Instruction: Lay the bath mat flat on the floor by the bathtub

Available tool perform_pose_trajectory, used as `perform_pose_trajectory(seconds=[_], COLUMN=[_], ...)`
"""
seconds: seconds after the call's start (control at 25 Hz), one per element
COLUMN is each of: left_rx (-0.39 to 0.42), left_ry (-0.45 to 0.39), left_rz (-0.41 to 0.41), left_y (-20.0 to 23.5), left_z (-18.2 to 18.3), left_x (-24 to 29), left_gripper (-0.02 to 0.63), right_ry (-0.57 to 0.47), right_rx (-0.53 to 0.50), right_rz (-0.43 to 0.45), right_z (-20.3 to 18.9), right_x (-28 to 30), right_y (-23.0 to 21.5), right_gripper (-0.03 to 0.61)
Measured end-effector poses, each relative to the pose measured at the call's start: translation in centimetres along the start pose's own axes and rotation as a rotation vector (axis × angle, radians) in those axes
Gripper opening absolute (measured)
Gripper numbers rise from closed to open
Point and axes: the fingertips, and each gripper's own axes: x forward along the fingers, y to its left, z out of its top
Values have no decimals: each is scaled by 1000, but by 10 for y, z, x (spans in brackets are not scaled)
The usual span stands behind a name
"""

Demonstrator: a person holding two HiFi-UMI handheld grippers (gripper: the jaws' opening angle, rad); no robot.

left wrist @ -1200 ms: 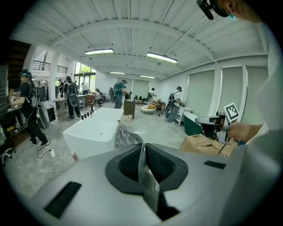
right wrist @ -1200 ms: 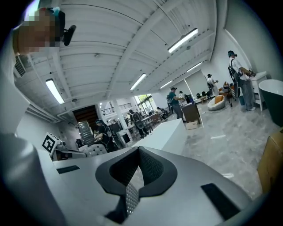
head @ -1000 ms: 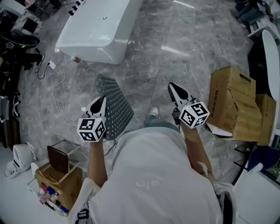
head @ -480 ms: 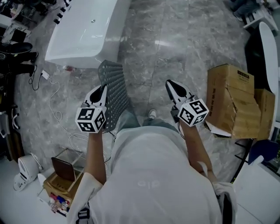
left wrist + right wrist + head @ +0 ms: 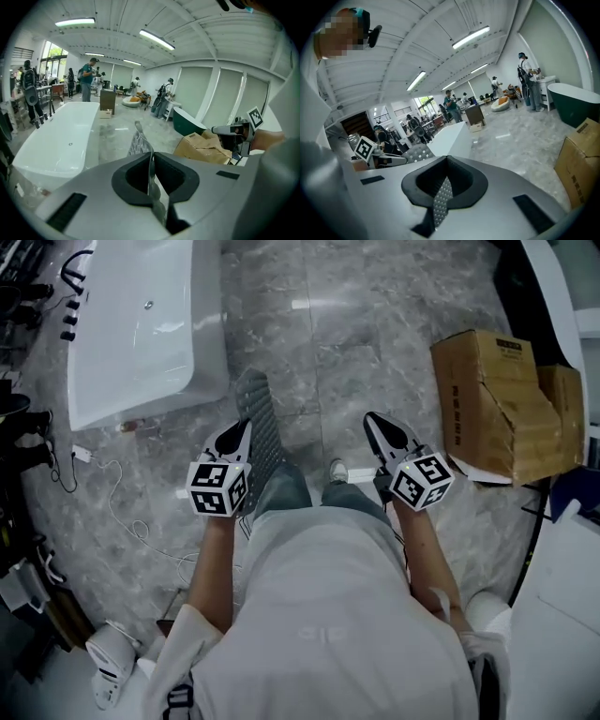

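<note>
Two tongs are out in front of the person, one in each hand, over a grey marbled floor (image 5: 356, 324). From where I stand, the left tongs (image 5: 240, 430) are clamped shut on one edge of the bath mat (image 5: 258, 413), a grey sheet full of small holes. The mat stands out from them edge-on towards twelve o'clock, not laid flat; I cannot tell whether its far end touches the floor. Seen from the left tongs (image 5: 151, 161) themselves, the thin mat (image 5: 138, 143) runs straight between the two pressed jaws and sticks out beyond them. The right tongs (image 5: 375, 423) are well apart from the mat, at about one o'clock of the person, and in their own view those tongs (image 5: 446, 173) are closed tight together, with the mat (image 5: 415, 152) off at nine o'clock. The white bathtub (image 5: 131, 334) sits at ten to eleven o'clock, its near right corner close to the mat's far end. A battered cardboard box (image 5: 487, 399) stands at two o'clock. One shoe (image 5: 337, 470) shows between the hands, and a white cable (image 5: 112, 512) trails on the floor at nine o'clock. Several people stand far across the room, beyond a dark green tub (image 5: 187, 126).
</note>
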Motion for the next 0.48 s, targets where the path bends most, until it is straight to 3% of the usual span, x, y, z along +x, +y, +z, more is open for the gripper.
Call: perform_pose_trajectory(seconds=[0.28, 0.48], left_rx=[15, 0], left_ry=[103, 147], left_rz=[-150, -173], left_y=[19, 23], left_z=[-27, -44], left_x=[63, 105], left_gripper=[28, 28], right_ry=[19, 19], right_rx=[42, 109], right_rz=[-152, -185], right_z=[-21, -39], right_x=[17, 31], right_y=[-19, -37], right_gripper=[26, 26])
